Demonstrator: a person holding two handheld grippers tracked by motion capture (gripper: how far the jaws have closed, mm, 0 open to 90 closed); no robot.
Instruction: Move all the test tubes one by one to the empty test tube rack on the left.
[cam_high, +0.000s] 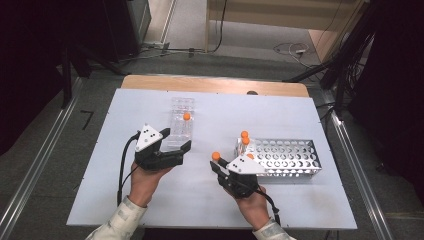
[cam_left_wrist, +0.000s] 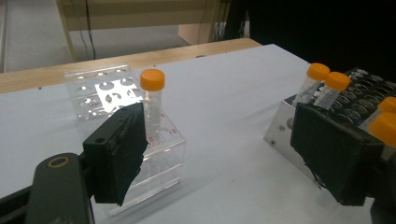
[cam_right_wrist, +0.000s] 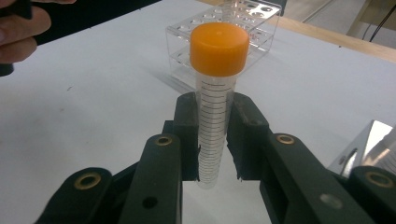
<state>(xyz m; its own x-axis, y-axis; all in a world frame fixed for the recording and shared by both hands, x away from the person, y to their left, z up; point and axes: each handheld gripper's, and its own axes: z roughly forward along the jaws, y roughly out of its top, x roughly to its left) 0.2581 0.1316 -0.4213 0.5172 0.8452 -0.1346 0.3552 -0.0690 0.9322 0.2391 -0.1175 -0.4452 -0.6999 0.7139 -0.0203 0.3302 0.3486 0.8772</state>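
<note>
My right gripper (cam_high: 217, 166) (cam_right_wrist: 215, 112) is shut on a clear graduated tube (cam_right_wrist: 215, 135) with an orange cap (cam_high: 216, 156) and holds it upright above the white table, between the two racks. My left gripper (cam_high: 175, 141) (cam_left_wrist: 224, 163) stands open at the near end of a clear plastic rack (cam_high: 181, 107) (cam_left_wrist: 107, 88). Its left jaw is close in front of that rack and nothing lies between its pads. One orange-capped tube (cam_high: 186, 120) (cam_left_wrist: 152, 102) stands in the clear rack (cam_right_wrist: 187, 32).
A perforated metal rack (cam_high: 290, 157) (cam_left_wrist: 280, 130) (cam_right_wrist: 369, 144) lies to the right, with orange-capped tubes (cam_high: 244, 136) (cam_left_wrist: 317, 77) at its left end. The white board (cam_high: 125, 190) rests on a wooden table (cam_high: 210, 84). The hand holding the left gripper (cam_right_wrist: 18, 32) is at the upper left of the right gripper view.
</note>
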